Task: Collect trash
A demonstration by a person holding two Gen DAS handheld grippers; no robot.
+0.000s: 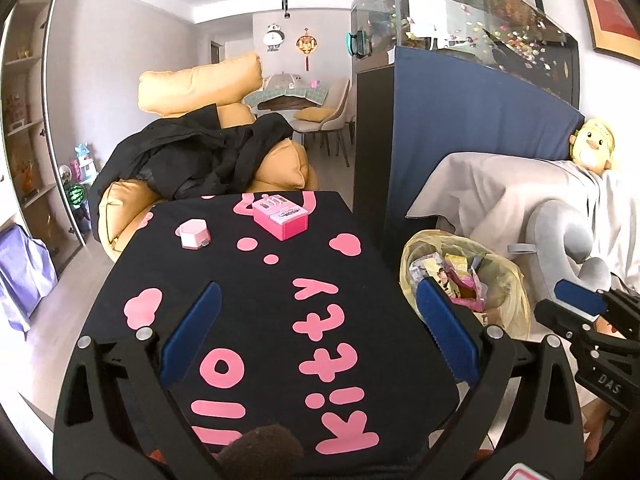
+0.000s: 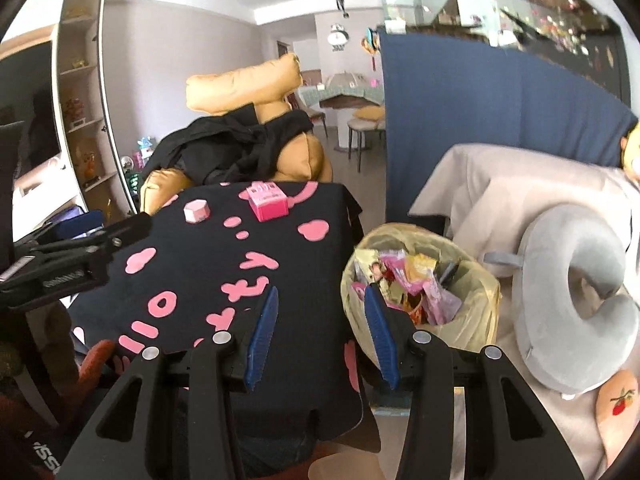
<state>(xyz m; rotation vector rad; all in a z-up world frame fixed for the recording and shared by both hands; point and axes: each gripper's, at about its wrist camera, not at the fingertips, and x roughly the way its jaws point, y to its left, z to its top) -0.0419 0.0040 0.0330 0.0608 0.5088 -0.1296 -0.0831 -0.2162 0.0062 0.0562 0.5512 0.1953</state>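
Observation:
A trash bin point(image 1: 508, 280) lined with a yellowish bag point(image 2: 476, 280) stands right of the table and holds several colourful wrappers point(image 2: 404, 276). My left gripper point(image 1: 320, 320) is open and empty above the black cloth with pink lettering point(image 1: 320, 264). My right gripper point(image 2: 320, 316) is open and empty over the table's right edge, beside the bin; it also shows in the left wrist view point(image 1: 580, 304). A pink box point(image 1: 280, 216) and a small pale pink container point(image 1: 193, 234) sit at the table's far end.
A tan beanbag with black clothes point(image 1: 200, 152) lies behind the table. A blue panel point(image 1: 460, 132) stands behind the bin. A sofa with a beige cover point(image 2: 520, 184) and a grey neck pillow point(image 2: 576, 292) is on the right.

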